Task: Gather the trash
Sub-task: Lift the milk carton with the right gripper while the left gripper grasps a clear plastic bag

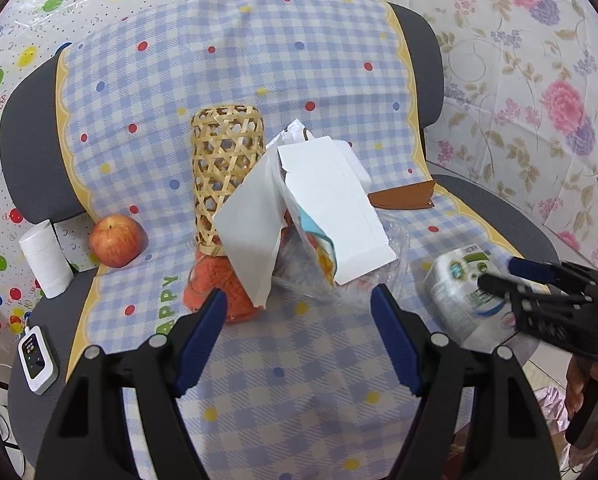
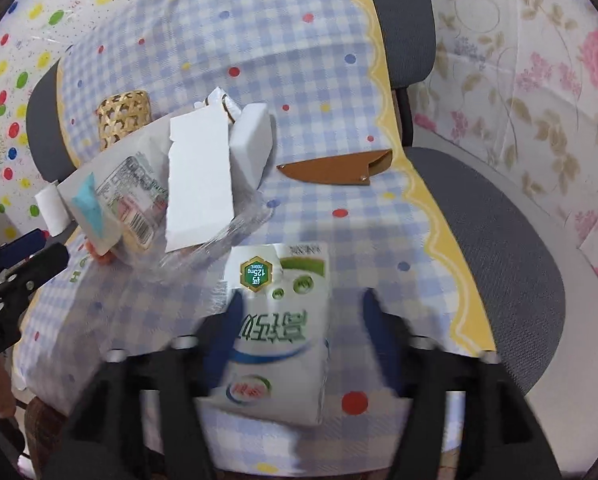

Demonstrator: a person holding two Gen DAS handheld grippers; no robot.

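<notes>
- Right gripper (image 2: 299, 320): jaws spread wide, blurred. A white milk carton (image 2: 277, 320) with green print lies between them on the checked cloth (image 2: 319, 80). One finger overlaps the carton's left edge; a gap shows on the other side. Whether either pad touches it cannot be told.
- Left gripper (image 1: 299, 312): jaws wide apart, nothing between them, only bare cloth.
- Just beyond the left gripper, a heap of trash: a crumpled clear plastic bag (image 1: 383, 264) under white paper sheets (image 1: 255, 224) and a printed wrapper (image 2: 133, 200). What the bag holds is hard to make out.
- A woven bamboo basket (image 1: 225, 168) lies on its side behind the paper, mouth hidden. An orange knitted thing (image 1: 223, 280) shows at its near end, mostly covered.
- Left of the heap, an apple (image 1: 117, 240) and a white roll (image 1: 45, 260) sit near the cloth's edge. A small white device (image 1: 37, 358) lies on the grey chair seat (image 2: 499, 240).
- Right of the heap, a brown leather sheath (image 2: 335, 170), well apart from the carton, with open cloth between.
- The carton sits near the seat's front edge.
- Far side: the chair back under the cloth; patterned sheets behind it.
</notes>
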